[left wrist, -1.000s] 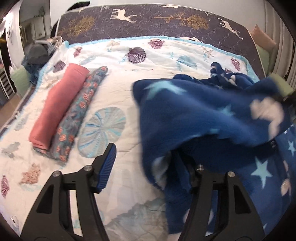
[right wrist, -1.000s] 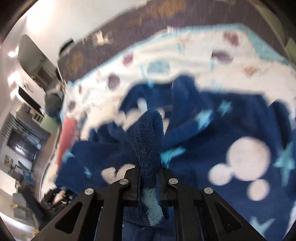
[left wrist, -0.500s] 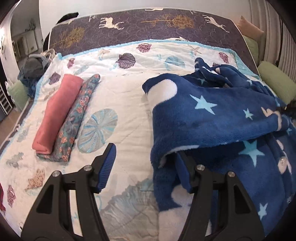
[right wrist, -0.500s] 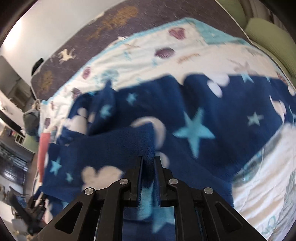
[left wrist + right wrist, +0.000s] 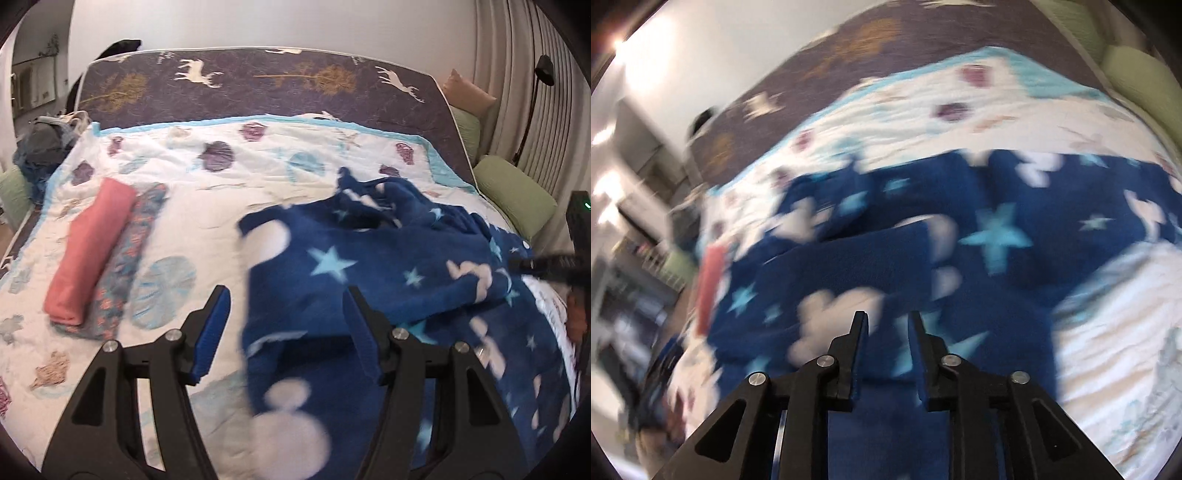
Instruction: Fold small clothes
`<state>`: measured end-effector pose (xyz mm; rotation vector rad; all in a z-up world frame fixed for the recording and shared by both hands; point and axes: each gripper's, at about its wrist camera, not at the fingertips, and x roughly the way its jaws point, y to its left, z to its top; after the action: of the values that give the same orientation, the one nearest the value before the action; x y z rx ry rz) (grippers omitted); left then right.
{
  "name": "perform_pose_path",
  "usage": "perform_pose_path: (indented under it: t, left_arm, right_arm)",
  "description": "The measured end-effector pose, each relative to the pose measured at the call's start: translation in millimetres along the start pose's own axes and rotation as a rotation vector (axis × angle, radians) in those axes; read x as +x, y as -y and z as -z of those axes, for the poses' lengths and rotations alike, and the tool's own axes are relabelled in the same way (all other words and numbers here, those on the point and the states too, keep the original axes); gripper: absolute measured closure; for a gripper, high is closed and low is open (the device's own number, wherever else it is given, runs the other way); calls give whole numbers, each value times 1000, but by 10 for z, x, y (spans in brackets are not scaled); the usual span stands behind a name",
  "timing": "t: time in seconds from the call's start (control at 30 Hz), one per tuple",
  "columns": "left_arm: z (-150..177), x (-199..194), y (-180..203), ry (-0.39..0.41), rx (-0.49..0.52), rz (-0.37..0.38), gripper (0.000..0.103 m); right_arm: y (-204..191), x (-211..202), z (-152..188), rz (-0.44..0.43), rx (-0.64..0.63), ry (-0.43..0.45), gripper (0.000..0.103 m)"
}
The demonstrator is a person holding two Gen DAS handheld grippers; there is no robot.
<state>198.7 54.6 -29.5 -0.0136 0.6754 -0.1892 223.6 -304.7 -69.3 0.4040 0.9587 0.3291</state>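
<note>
Blue starry fleece point(image 5: 369, 280) is folded over, my right gripper point(image 5: 886, 325) just been opening off it, left gripper point(image 5: 288, 314) gaping empty, so I'd smooth edges square before regripping.

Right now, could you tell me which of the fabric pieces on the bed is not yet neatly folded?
The blue star-patterned fleece: it lies rumpled and spread out, while the coral piece and the floral piece sit folded side by side.

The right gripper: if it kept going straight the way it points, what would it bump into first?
Most likely the blue star blanket. The right gripper points down at it, jaws slightly apart after just opening, with only fleece ahead. The picture is blurred, so depth is uncertain.
</note>
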Motion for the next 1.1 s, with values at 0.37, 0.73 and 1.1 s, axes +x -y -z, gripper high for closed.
perform_pose_path:
  t: [0.37,0.73,1.1]
  left_arm:
    - [189,655,479,-153,83,-4,39]
    - [169,796,954,-155,147,160,39]
    - [305,964,913,-192,95,198,36]
  right_arm:
    - [260,160,165,74,50,-39,91]
    - [2788,-836,154,139,830,328,54]
    - [3800,-724,-45,155,1026,488,53]
